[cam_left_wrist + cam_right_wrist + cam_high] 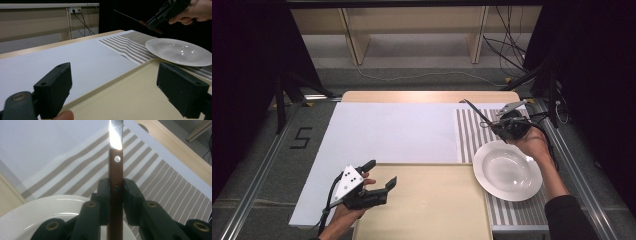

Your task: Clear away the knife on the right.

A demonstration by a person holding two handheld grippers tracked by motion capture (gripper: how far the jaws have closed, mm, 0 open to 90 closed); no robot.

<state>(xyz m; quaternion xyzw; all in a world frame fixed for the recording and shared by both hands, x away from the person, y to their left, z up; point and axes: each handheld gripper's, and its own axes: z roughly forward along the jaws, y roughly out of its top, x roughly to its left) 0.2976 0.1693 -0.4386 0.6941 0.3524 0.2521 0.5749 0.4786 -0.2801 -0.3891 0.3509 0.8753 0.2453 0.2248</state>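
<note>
The right gripper (115, 195) clamps a wooden-handled knife (115, 167) above the white plate (507, 170); the left gripper (379, 177) gapes empty; thin handle could pivot, chipping the rim

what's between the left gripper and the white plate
Just bare tan board, seen in the high view; the left gripper hangs open over it, the plate off its right edge.
</note>
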